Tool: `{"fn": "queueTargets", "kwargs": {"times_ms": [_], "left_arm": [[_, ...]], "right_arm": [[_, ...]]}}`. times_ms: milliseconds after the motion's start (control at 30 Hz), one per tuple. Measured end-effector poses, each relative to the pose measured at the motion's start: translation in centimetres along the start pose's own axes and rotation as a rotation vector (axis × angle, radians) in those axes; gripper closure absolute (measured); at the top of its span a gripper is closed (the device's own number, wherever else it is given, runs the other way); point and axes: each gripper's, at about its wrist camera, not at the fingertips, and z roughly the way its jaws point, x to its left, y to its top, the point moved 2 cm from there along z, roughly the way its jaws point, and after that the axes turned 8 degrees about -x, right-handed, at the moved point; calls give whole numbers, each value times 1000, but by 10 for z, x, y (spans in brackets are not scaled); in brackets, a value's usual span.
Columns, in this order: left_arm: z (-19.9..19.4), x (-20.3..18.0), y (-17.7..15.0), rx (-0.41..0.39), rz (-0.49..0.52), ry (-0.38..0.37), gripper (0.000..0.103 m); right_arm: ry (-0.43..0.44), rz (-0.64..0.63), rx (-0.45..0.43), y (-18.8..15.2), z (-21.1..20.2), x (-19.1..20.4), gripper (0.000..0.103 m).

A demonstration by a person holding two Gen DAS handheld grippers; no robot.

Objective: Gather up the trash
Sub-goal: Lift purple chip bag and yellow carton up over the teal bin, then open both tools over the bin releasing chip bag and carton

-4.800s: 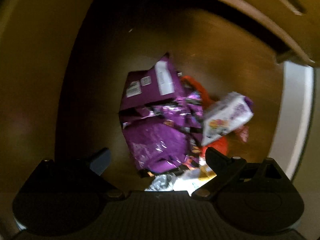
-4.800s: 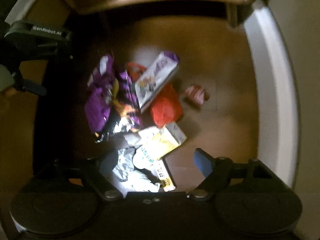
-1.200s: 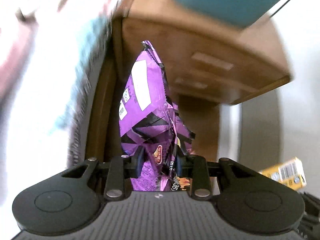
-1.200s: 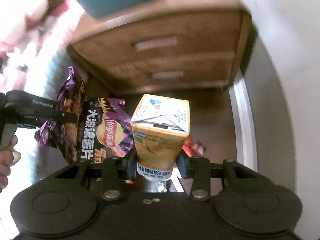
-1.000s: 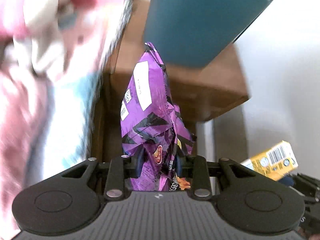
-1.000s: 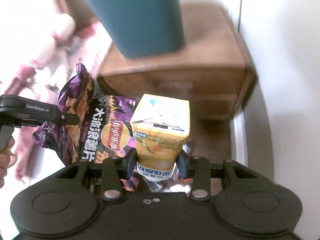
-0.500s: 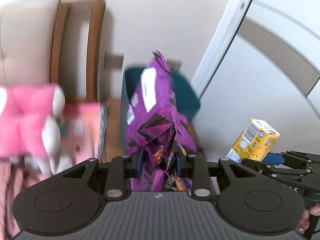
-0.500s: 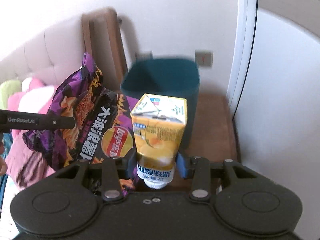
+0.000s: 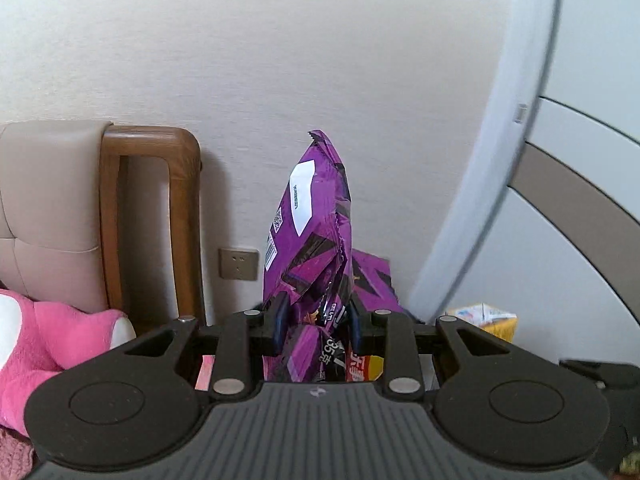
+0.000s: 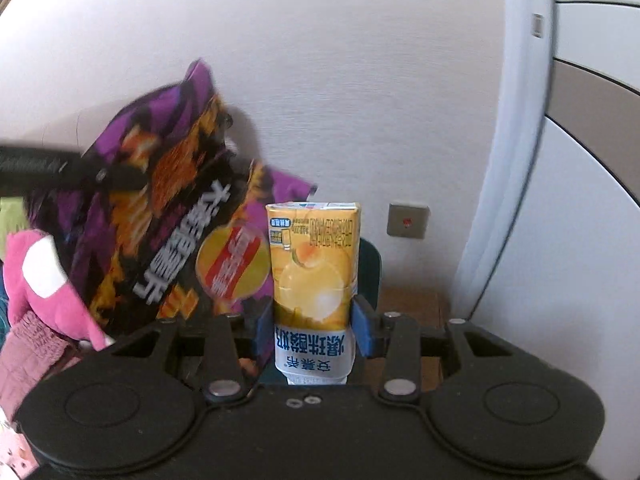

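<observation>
Pinching a crumpled purple chip bag (image 9: 308,240), left gripper (image 9: 318,326); right gripper (image 10: 314,324) clamps yellow carton (image 10: 314,264), seemingly inverted.

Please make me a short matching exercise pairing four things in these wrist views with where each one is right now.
Things:
1. purple chip bag
2. yellow drink carton
3. pink plush toy
4. wall socket

Places:
A. clamped in the right gripper
B. on the wall beside the wooden headboard frame
C. clamped in the left gripper
D. at the far left, below the padded headboard

Pairs: 1-C, 2-A, 3-D, 4-B
</observation>
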Motion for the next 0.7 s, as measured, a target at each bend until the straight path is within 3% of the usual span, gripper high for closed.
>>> {"fn": "queueTargets", "kwargs": {"times_ms": [133,433,700], "left_arm": [[56,-10,-7,48,-10,63,75],[138,-27,-65,240,93,151,74],[177,-41,-94,369,171,148,73]], "right_arm": [[42,-24,19,9,47,-22,62],[111,-59,90,-8,142,-36,62],[170,-146,173,-32,163,-28,63]]}}
